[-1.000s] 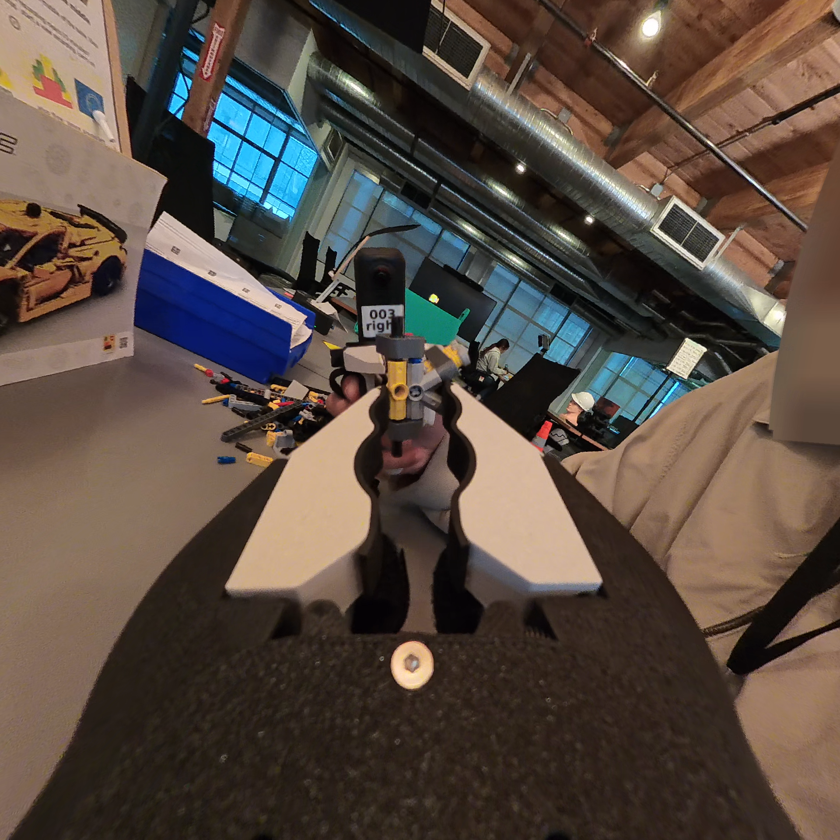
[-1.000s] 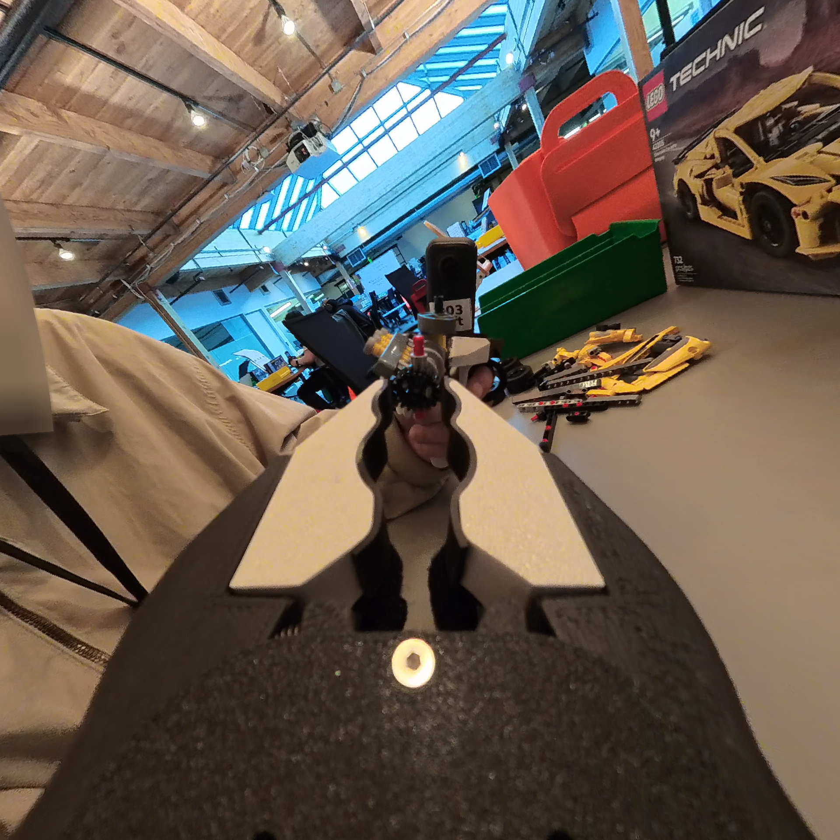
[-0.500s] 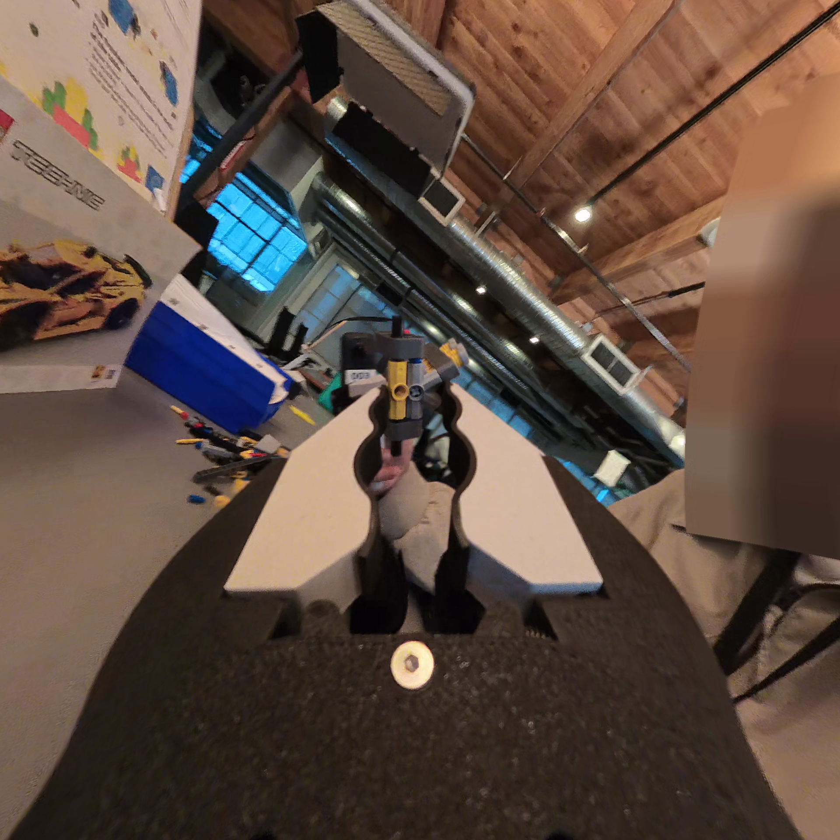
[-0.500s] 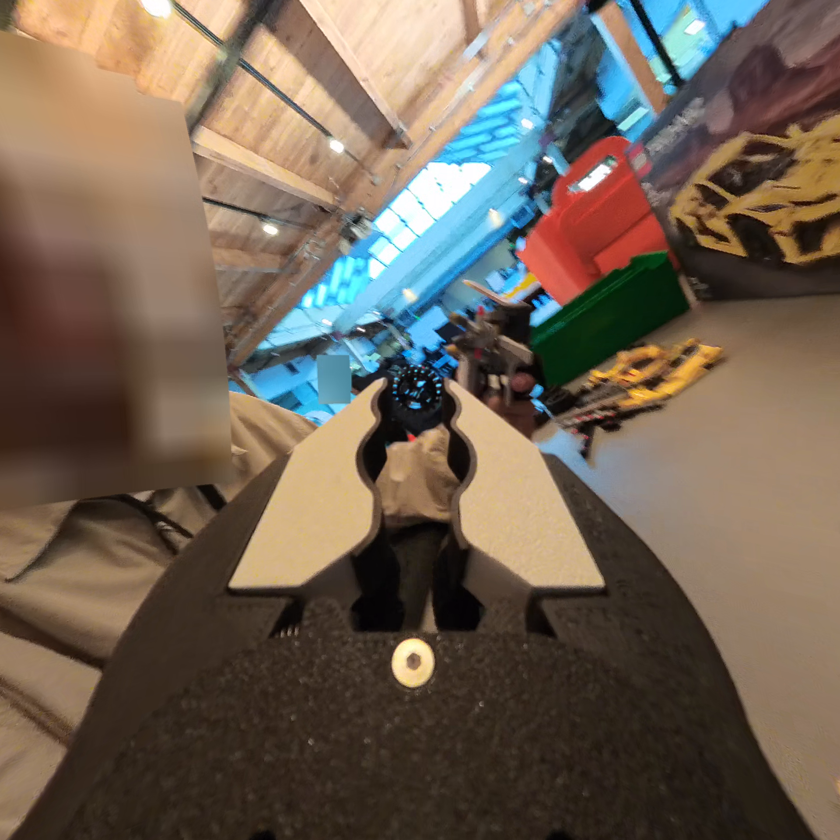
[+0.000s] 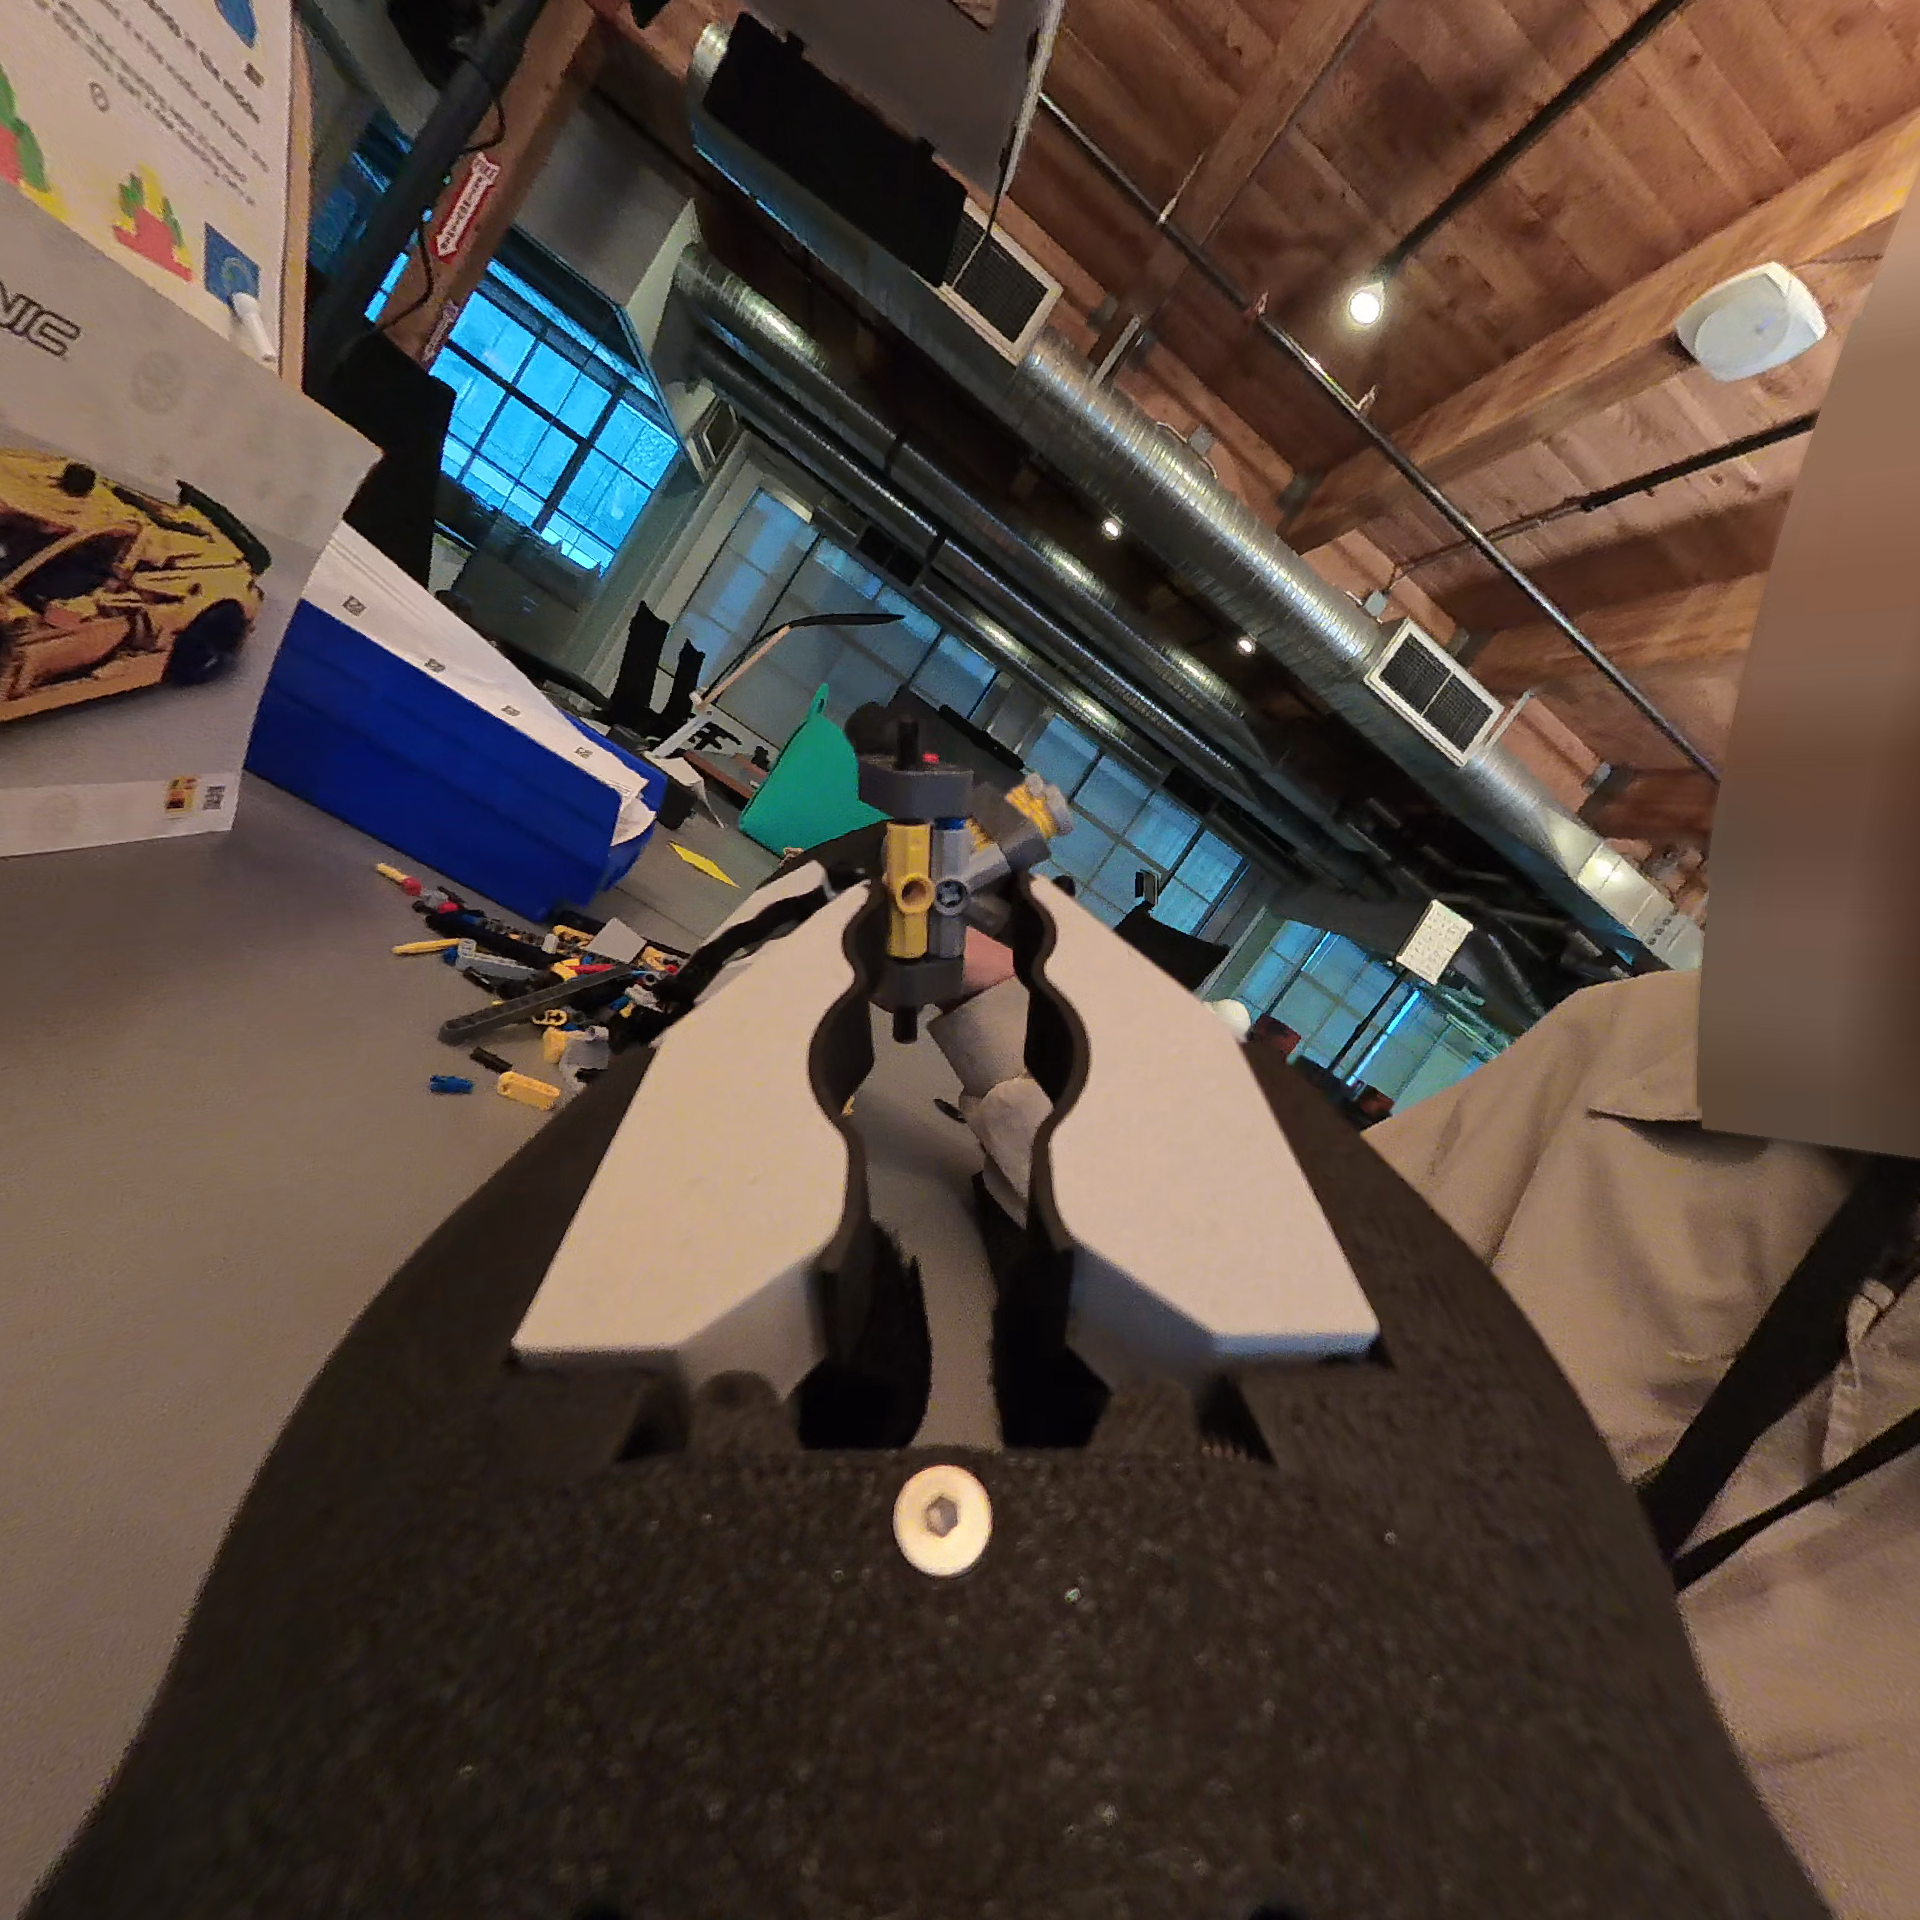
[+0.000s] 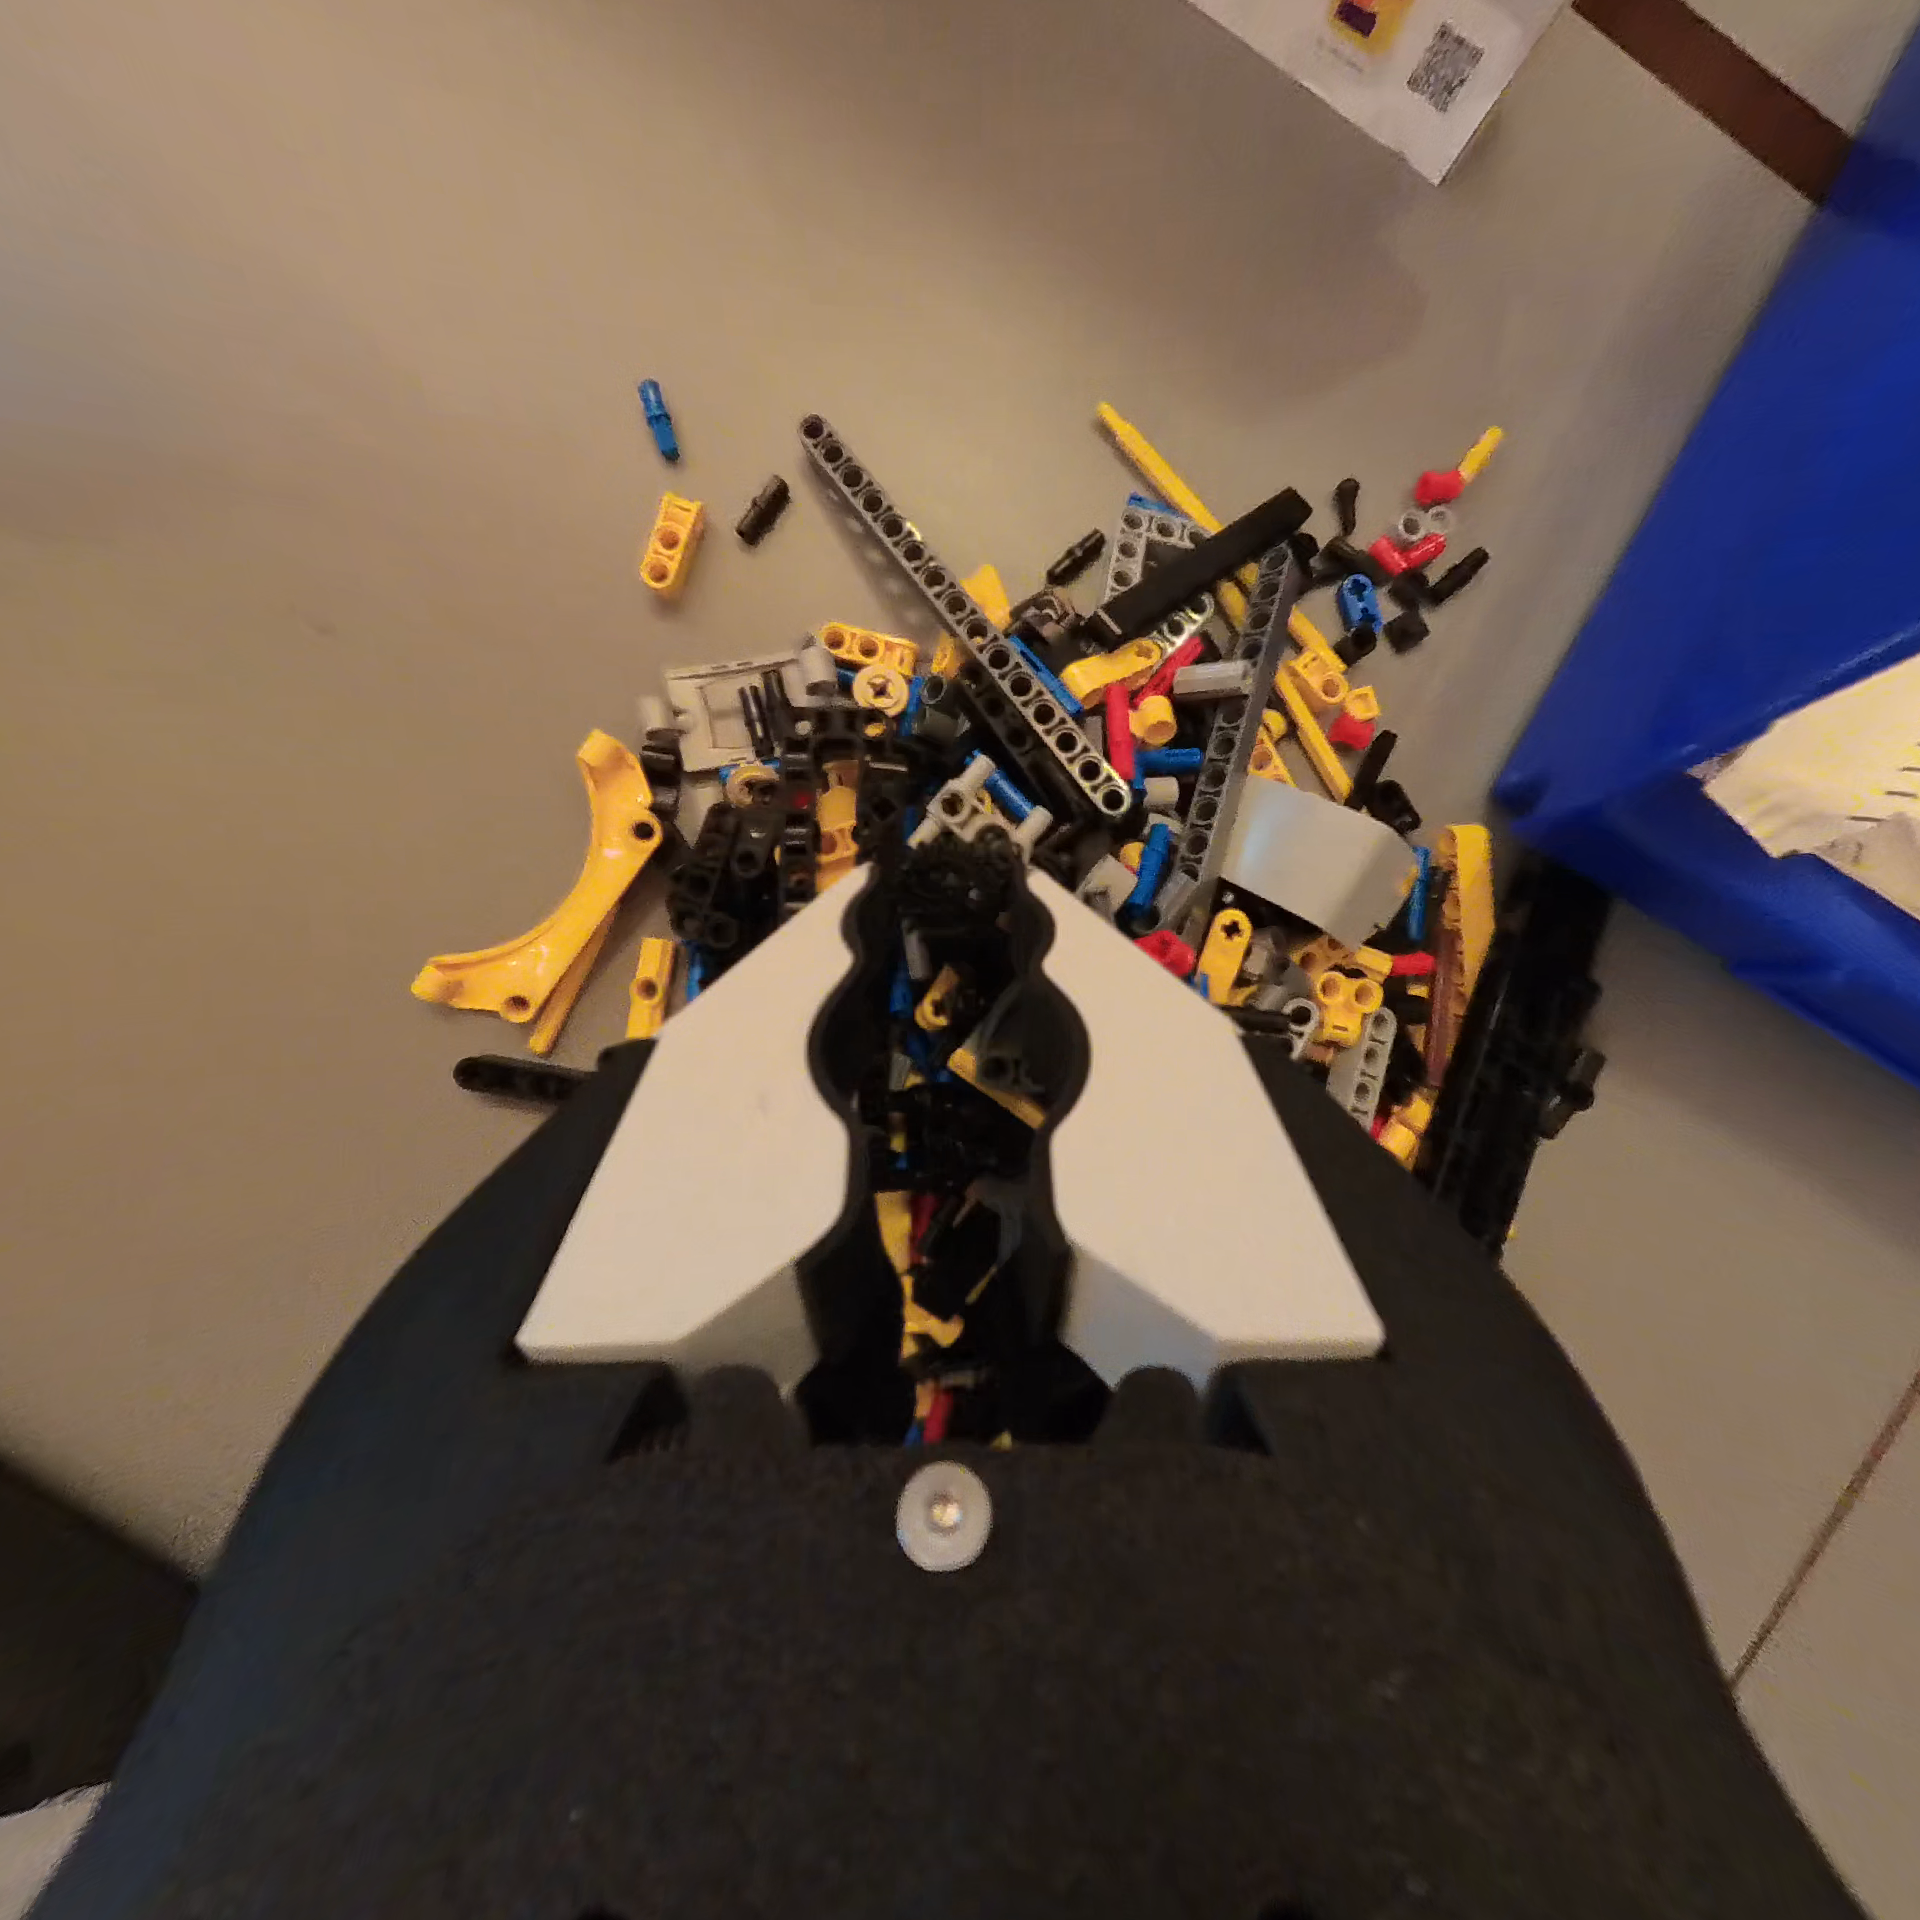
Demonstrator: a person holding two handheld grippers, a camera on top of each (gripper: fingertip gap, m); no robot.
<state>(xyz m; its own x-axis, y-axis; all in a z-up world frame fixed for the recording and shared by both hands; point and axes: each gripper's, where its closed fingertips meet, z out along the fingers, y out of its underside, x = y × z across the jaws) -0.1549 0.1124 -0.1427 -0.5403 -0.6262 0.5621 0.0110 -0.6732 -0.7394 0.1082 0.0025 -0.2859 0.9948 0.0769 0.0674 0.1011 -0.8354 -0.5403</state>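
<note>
We see a small grey-and-yellow brick assembly (image 5: 930, 894) pinched at the tips of the left gripper (image 5: 940, 914), which tilts up off the table (image 5: 208, 1039). The right gripper (image 6: 951, 883) points down over the loose parts pile (image 6: 1039, 748), clamping a black gear (image 6: 951, 883), beside the blue bin (image 6: 1766, 623).

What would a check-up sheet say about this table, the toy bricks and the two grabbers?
Surface: grey table, mostly bare.
Job's things: small grey-and-yellow brick assembly pinched at the left gripper tips; black toothed gear at the right gripper tips.
Clutter: loose pile of bricks, with a long grey holed beam and a curved yellow panel.
Grippers: both closed on parts.
Cables: nothing seen.
Surroundings: blue bin, toy car box, wooden ceiling.
</note>
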